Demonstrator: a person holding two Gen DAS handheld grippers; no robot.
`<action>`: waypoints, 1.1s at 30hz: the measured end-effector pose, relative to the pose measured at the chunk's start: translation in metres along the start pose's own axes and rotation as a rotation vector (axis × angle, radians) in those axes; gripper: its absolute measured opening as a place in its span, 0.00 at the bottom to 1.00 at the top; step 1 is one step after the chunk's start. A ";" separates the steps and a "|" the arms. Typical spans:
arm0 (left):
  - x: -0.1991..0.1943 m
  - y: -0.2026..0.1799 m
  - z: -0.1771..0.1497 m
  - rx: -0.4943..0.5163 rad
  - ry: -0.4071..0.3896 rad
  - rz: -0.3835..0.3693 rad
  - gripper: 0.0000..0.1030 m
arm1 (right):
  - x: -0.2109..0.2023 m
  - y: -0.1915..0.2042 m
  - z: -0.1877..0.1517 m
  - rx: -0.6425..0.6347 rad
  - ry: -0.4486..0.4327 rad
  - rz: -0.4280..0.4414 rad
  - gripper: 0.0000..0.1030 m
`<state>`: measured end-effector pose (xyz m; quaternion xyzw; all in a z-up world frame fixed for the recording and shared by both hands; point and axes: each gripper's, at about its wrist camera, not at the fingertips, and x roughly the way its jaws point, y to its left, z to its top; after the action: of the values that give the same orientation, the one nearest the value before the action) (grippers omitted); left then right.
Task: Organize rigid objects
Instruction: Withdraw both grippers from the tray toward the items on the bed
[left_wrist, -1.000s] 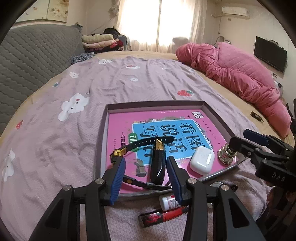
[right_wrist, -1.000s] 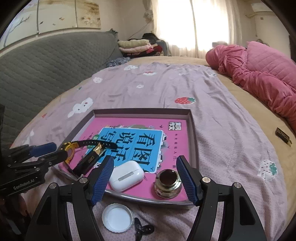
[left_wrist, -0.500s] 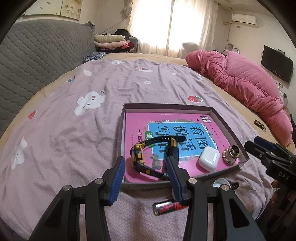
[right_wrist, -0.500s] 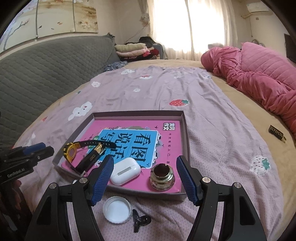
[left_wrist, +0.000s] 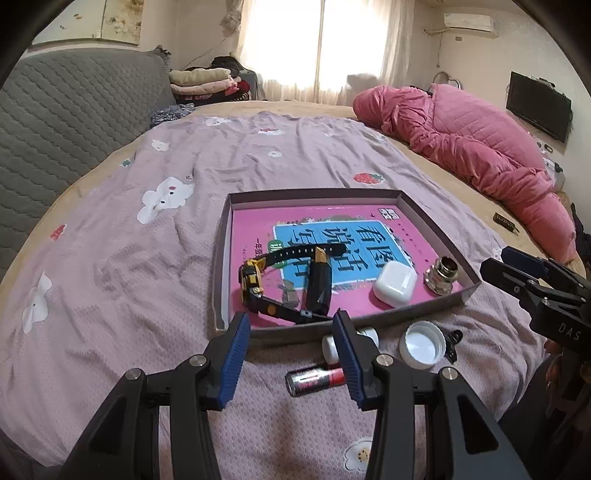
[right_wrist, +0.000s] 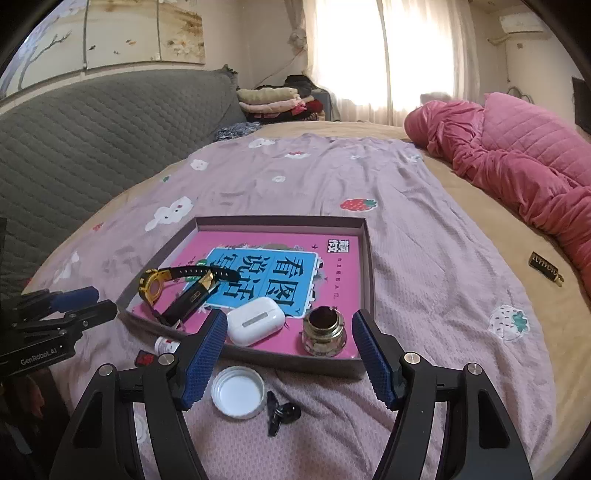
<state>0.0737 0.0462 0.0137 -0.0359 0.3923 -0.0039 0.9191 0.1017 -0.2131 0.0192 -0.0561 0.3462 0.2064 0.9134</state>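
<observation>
Both claws empty: left claw (left_wrist: 291, 354) half open, right claw (right_wrist: 288, 354) wide. Shallow grey cardboard tray (right_wrist: 365, 236), frame centre, corrals sorted items; white plastic cap (right_wrist: 238, 392) lower centre outside it.

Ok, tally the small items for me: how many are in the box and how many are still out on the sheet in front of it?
In the box: 4 (watch, black lighter, white earbud case, metal fitting)
On the sheet: 4 (battery, small white bottle, white cap, black clip)
Total: 8
</observation>
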 end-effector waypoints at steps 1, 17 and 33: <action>0.000 0.000 -0.001 -0.002 0.002 0.000 0.45 | 0.000 0.000 -0.001 0.000 0.003 0.001 0.70; -0.005 -0.003 -0.011 0.013 0.033 -0.027 0.45 | -0.004 0.016 -0.020 -0.058 0.050 0.015 0.70; 0.004 -0.019 -0.029 0.071 0.127 -0.042 0.45 | 0.003 0.016 -0.046 -0.077 0.159 0.007 0.70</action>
<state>0.0560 0.0249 -0.0082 -0.0113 0.4487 -0.0392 0.8928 0.0694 -0.2082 -0.0166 -0.1064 0.4095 0.2175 0.8796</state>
